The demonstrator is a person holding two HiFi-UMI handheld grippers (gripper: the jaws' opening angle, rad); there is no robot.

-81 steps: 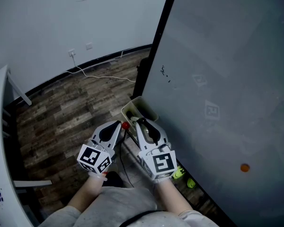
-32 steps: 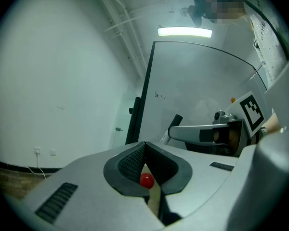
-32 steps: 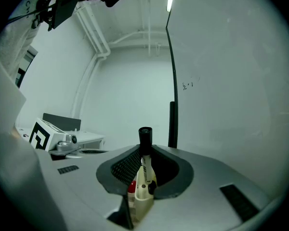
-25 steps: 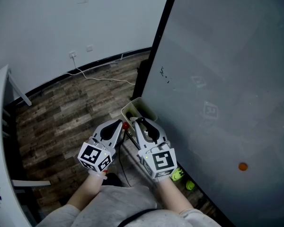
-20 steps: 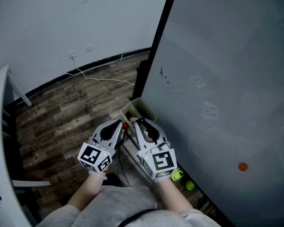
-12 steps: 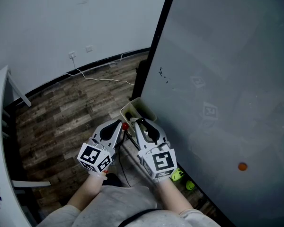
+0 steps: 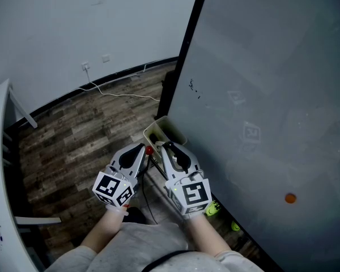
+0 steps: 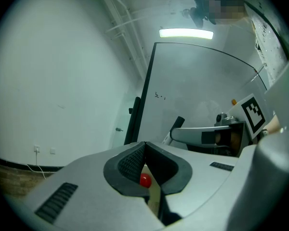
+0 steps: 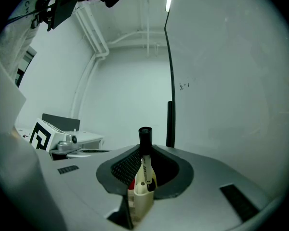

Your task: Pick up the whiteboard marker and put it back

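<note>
Two tools: right tool [image 9: 145,151] clamps marker [image 9: 144,171]; left tool [image 8: 144,146] closed, empty. Lower it upright, probably into holder [image 7: 152,132].

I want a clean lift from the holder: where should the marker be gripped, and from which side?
Pinch the marker by its white barrel under the black cap, coming in level from the person's side. It stands upright with its lower end sunk in the holder, so only the top is free; the right gripper looks closed there.
</note>
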